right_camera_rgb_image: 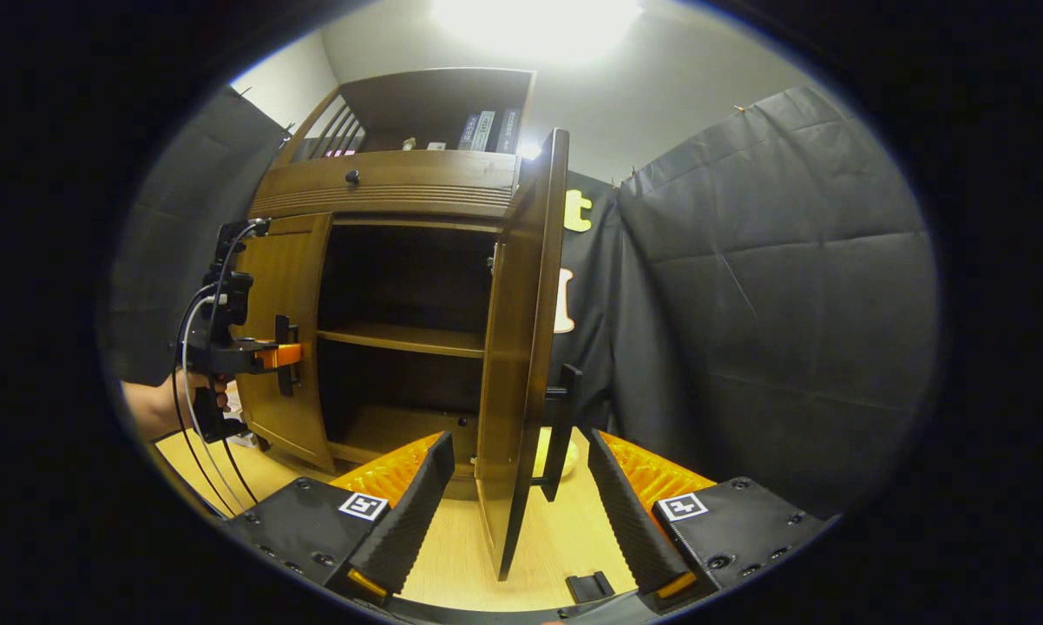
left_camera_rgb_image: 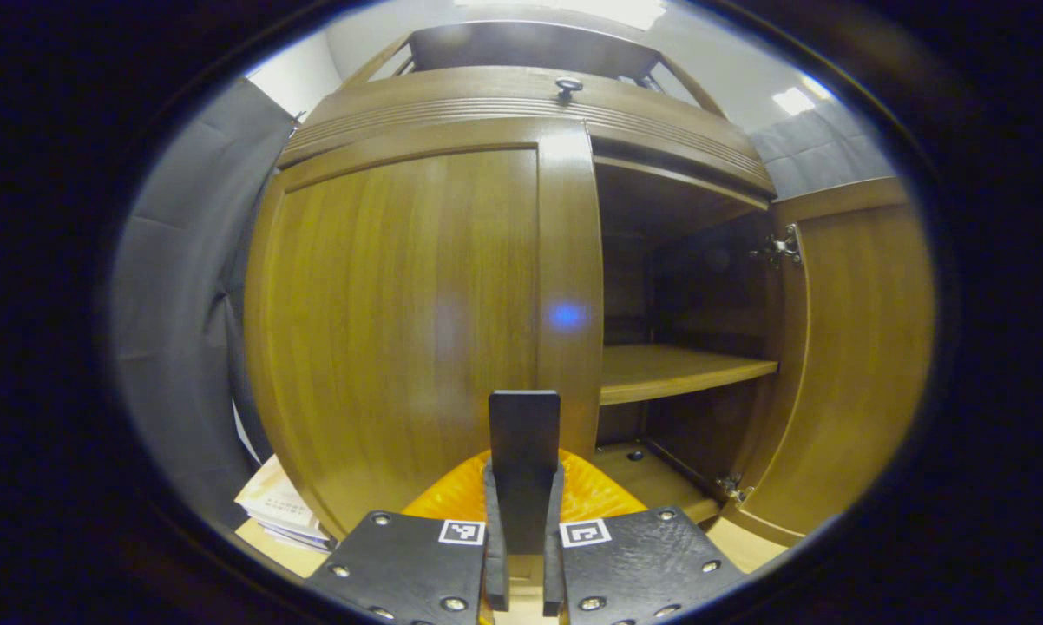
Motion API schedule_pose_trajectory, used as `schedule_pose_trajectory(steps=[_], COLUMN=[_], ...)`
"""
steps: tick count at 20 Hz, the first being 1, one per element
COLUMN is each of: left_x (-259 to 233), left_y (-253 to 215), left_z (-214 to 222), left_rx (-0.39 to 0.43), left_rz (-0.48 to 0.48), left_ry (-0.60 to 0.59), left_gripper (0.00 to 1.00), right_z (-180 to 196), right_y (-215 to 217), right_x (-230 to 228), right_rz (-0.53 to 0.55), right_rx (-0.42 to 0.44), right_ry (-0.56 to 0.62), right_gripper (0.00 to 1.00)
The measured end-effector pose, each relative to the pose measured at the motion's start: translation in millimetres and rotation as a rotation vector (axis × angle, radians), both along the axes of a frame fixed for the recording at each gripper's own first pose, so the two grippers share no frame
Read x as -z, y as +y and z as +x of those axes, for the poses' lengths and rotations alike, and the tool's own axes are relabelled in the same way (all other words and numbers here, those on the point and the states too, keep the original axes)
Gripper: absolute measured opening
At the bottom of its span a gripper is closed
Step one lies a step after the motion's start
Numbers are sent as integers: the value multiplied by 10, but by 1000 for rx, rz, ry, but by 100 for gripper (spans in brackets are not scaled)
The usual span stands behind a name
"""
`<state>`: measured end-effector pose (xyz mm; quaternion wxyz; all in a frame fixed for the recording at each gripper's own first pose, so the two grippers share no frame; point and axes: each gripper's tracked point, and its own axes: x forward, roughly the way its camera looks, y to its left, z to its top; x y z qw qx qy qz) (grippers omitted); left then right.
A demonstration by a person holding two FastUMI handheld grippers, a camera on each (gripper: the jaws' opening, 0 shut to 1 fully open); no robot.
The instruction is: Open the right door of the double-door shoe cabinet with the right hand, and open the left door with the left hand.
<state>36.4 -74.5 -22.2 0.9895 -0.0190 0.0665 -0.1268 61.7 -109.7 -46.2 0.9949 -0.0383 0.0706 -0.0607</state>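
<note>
Left gripper view: left gripper [left_camera_rgb_image: 523,521] clamped on the black handle [left_camera_rgb_image: 524,434] of the left door [left_camera_rgb_image: 400,321], door closed against the shoe cabinet [left_camera_rgb_image: 521,95]. Right door [left_camera_rgb_image: 851,347] swung wide, inner shelf [left_camera_rgb_image: 678,369] exposed.

Right gripper view: right gripper [right_camera_rgb_image: 517,512] spread wide, holding nothing, fingers either side of the right door's edge, near its handle [right_camera_rgb_image: 560,434]. Left gripper seen at the left door handle, with a hand [right_camera_rgb_image: 161,404] behind.

Risk, probably: pulling straight instead of along the hinge arc, so fingers slipping off the handle; open door bumped by the idle gripper.
</note>
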Motion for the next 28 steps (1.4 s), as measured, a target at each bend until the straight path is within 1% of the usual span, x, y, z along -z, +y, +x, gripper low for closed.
schedule_pose_trajectory(steps=[2,7,12,16,20,22,23,24,25,28], left_x=[-15,-43,-68,-93,-105,-101,-103,-96,-103,-124], left_y=[69,280,503,680,916,1025,1085,1131,1182,1347], left_z=[-144,-469,-726,-903,-1089,-1164,-1191,-1219,-1252,-1344], left_rx=[-5,-39,-76,-108,-145,-158,-165,-172,-182,-220], left_rz=[-3,-1,4,14,13,17,24,30,34,27], left_ry=[-1,9,18,20,23,25,23,22,21,27], left_gripper=[18,17,16,17,16,17,17,16,14,16], right_z=[-57,-261,-369,-373,-365,-353,-340,-339,-332,-318], right_y=[34,53,32,88,148,177,204,225,249,327], right_x=[-8,-19,-43,-58,-63,-80,-89,-101,-114,-124], right_rz=[3,15,45,74,70,68,69,70,69,74], right_rx=[-25,-65,-77,-93,-115,-127,-134,-142,-147,-169], right_ry=[-7,-18,-34,-43,-41,-43,-44,-47,-50,-52], right_gripper=[97,96,96,97,96,97,96,97,97,96])
